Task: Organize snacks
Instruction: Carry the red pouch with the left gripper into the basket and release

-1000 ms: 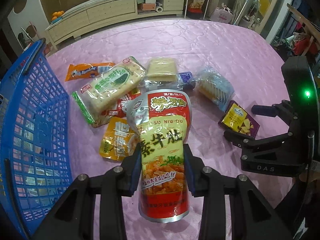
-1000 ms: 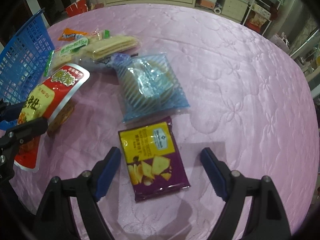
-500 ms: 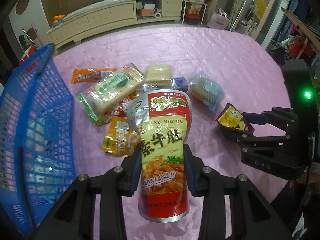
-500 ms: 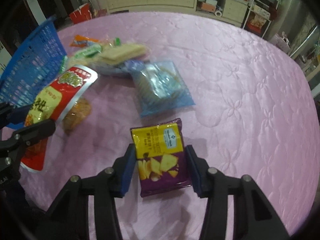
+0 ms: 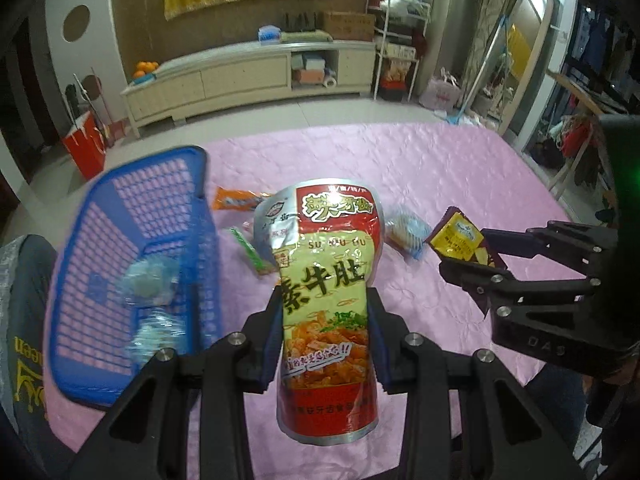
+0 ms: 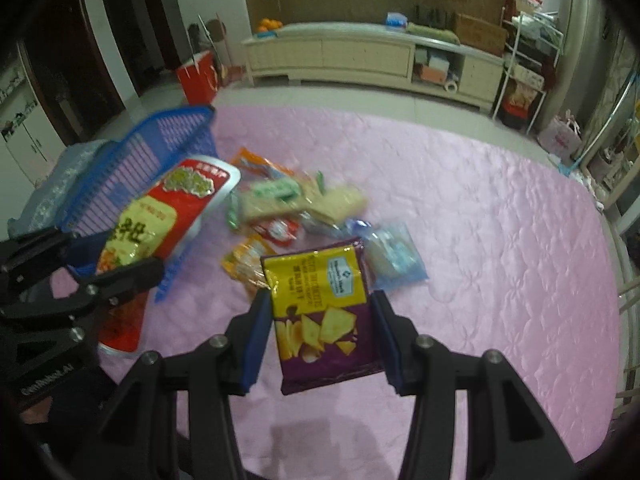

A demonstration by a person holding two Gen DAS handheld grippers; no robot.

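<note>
- Desk (image 6: 500, 216) under a quilted pink satin cloth; a loose heap of snack packets lies near its middle.
- Blue plastic lattice basket (image 5: 132, 248) sits at the desk's left edge, tilted in view; crinkled clear-blue wrappers (image 5: 150, 284) lie inside.
- Tall red, yellow and silver foil pouch (image 5: 326, 280), printed "SU NIU DU" over large Chinese characters, with a dish photo below. Held upright off the desk, just beside the basket.
- Left hand-held gripper (image 5: 326, 344): fingers closed onto the pouch's lower half.
- Purple and yellow chip packet (image 6: 324, 312), small blue crest logo, chip pictures; text blurred. Lifted clear of the desk.
- Right hand-held gripper (image 6: 320, 336): closed against both side edges of the chip packet.
</note>
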